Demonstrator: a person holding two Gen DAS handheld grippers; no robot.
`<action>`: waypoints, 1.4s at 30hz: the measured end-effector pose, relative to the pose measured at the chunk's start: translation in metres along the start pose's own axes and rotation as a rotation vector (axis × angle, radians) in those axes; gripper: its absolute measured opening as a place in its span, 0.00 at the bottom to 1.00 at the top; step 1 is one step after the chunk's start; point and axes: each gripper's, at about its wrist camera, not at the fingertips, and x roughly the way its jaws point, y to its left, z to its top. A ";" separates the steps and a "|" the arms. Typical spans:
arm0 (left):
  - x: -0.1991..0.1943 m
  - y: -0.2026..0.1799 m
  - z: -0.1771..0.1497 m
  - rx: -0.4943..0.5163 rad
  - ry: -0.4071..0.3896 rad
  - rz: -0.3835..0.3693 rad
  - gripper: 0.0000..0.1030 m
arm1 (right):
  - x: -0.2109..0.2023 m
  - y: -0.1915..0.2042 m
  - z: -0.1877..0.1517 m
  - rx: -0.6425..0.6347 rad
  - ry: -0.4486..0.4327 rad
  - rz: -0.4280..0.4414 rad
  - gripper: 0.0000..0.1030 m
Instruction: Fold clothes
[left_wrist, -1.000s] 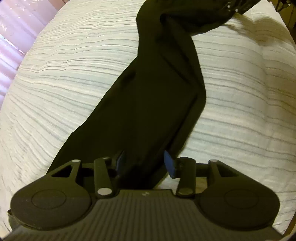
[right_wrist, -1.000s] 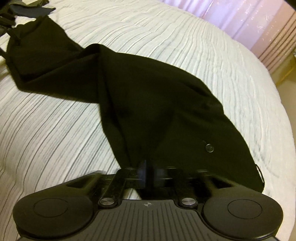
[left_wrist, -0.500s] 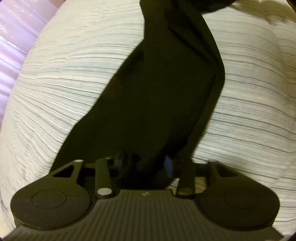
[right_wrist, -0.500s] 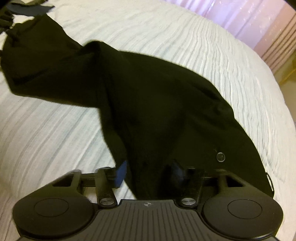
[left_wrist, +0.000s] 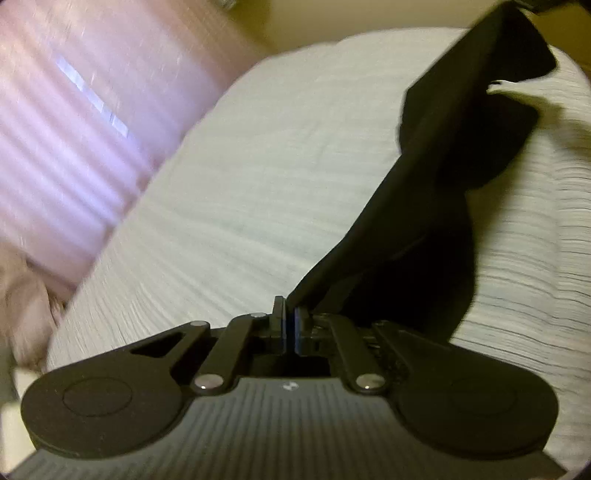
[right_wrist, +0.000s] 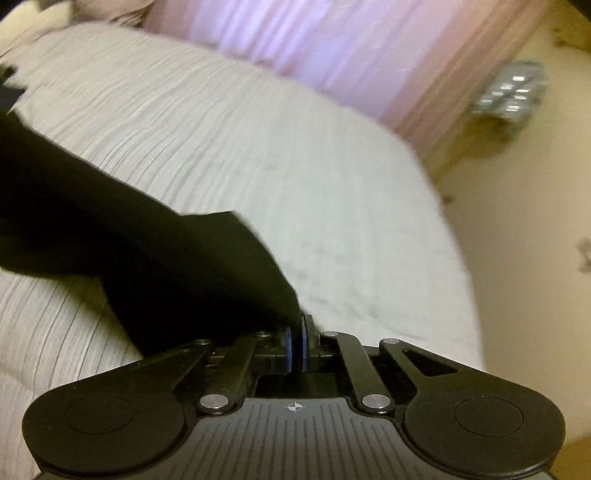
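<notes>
A black garment hangs stretched above a white ribbed bedspread. My left gripper is shut on one corner of it, and the cloth runs up and to the right from the jaws. In the right wrist view the black garment fills the left side and runs off the frame's left edge. My right gripper is shut on its other corner. Blue pads show at the closed jaws. Both views are blurred by motion.
The bedspread covers a bed whose edge curves round on the right. Pink curtains hang behind it, also pink curtains at the left. A cream floor lies beside the bed, with a small shiny object on it.
Both grippers have closed on the garment and swung apart, lifting it off the bed. The cloth, earlier lying across the bedspread, now hangs taut between them.
</notes>
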 end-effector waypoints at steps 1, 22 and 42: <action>-0.013 -0.001 0.003 0.002 -0.016 -0.005 0.03 | -0.017 -0.006 -0.002 0.029 -0.005 -0.027 0.04; 0.049 0.137 0.161 0.021 0.090 0.371 0.35 | 0.026 -0.135 0.171 -0.170 -0.219 -0.062 0.55; 0.106 -0.110 0.020 0.200 0.248 -0.112 0.66 | 0.152 -0.063 -0.148 0.835 0.299 0.480 0.89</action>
